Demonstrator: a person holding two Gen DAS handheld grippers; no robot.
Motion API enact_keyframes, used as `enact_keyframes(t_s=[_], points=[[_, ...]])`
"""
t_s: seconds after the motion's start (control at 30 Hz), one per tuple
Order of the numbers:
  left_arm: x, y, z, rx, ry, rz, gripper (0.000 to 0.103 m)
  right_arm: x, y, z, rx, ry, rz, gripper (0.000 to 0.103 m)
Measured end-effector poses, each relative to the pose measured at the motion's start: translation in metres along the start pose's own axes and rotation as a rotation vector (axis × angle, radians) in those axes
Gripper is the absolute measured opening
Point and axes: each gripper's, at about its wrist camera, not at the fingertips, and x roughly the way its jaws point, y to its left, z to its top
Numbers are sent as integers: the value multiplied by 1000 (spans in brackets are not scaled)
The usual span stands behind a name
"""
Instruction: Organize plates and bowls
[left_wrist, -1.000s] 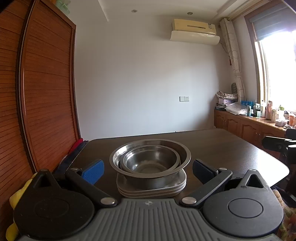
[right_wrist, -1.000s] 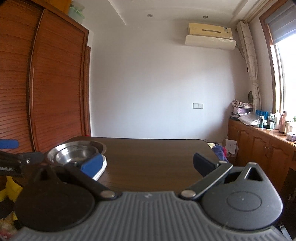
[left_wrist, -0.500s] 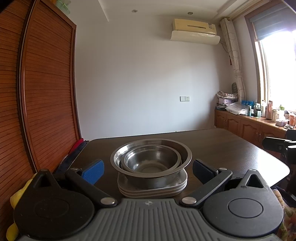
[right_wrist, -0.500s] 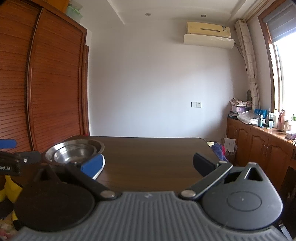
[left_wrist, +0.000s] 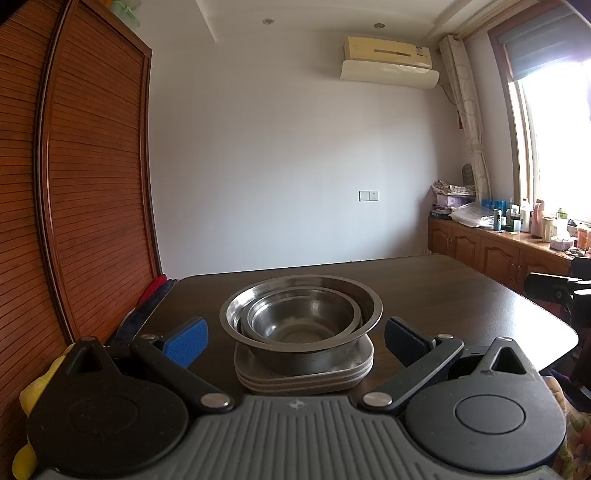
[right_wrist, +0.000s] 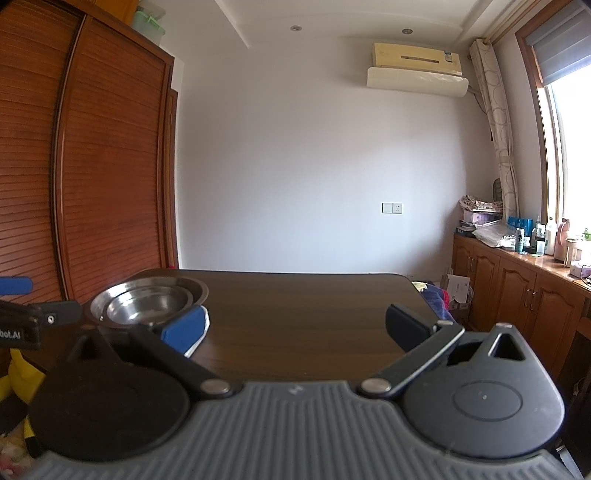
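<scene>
The left tool is spread wide and holds nothing; its blue pad sits at 9 o'clock of the stack and its dark pad at 3 o'clock, both apart from the dishes. The right tool is spread wide too, empty, over bare table, with the stack off at its 10 o'clock.

In the left view the stack sits near the table's near edge, just ahead of the tool: a small bowl nested in a large bowl, which rests in the top of three or so plates. Everything is mouth up and level. The bowls are round, so they have no long axis; the plates look like rounded squares, edges roughly lined up with each other.

My judgement: the sorting looks about finished, with nothing loose elsewhere on the table. The bowls are steel, so stiff, light and slick; a pinch on the thin rim at 3 or 9 o'clock is the place to hold, and the inner one may slide or ring against the outer. The plates look like plastic or ceramic, I cannot tell which; the stack would be heavier, best taken under its edge from both sides, kept level so the bowls do not shift.
</scene>
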Motion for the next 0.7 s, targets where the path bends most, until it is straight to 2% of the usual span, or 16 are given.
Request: enact_keyframes(t_s=[0.7], points=[[0, -1, -1, 2, 3, 6, 103, -1, -2, 0, 4, -1, -8, 103]])
